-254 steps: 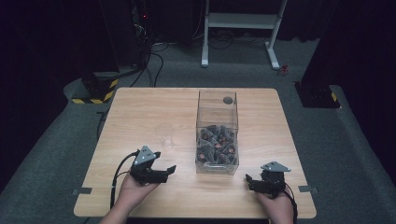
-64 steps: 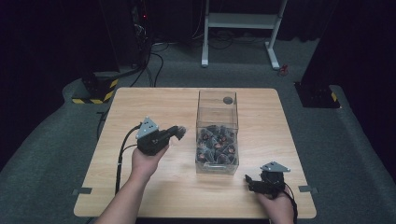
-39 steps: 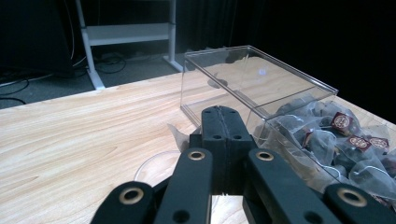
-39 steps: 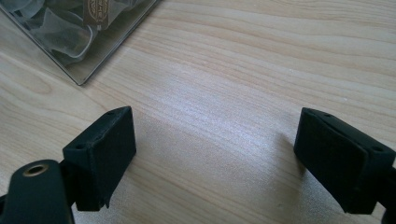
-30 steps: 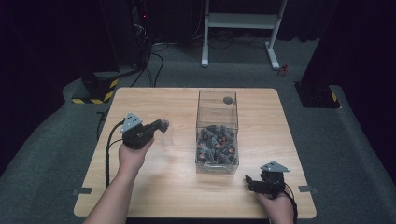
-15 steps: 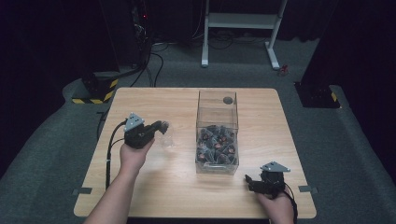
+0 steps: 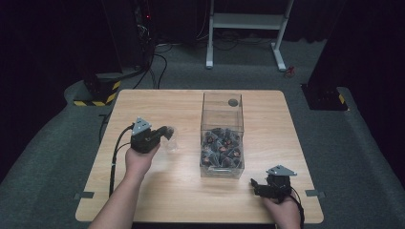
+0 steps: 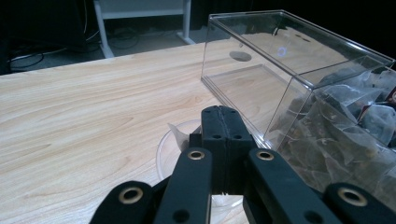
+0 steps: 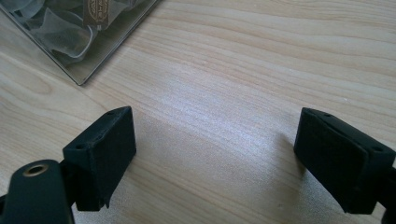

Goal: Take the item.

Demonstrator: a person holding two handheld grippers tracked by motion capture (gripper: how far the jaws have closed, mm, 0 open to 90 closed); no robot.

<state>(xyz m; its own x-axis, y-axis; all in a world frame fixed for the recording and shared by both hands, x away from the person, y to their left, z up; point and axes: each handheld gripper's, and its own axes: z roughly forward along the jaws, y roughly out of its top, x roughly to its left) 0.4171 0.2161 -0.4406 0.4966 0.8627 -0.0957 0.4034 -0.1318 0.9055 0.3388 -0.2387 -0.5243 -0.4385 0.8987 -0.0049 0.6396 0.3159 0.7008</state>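
- Left tongs [image 7: 165, 131]: held above the left half of the table [image 7: 181, 200], pointing toward the clear box [image 7: 222, 167], jaws pressed flat together.
- Seen along those jaws in the left gripper view, a pale, thin flap [image 8: 176, 132] pokes out just beside the closed tips, right over a clear cup [image 8: 164, 151]; likely part of a tea bag, though too little of it in sight to tell whether it is pinched.
- Cup [image 7: 172, 143]: standing on the wood just in front of the left tongs, near the box but apart from it.
- Step in hand, by the look of it: bringing one tea bag from the box to the cup.
- Next move calls for lowering the tips squarely inside the rim before parting the jaws, without knocking the light cup over.
- Box: mid-table, its near end heaped with dark tea bags [image 7: 220, 148], far end bare.
- Right tongs [image 7: 255, 183]: resting low near the front right edge, jaws wide apart with nothing but bare wood between them, a corner of the box close by.
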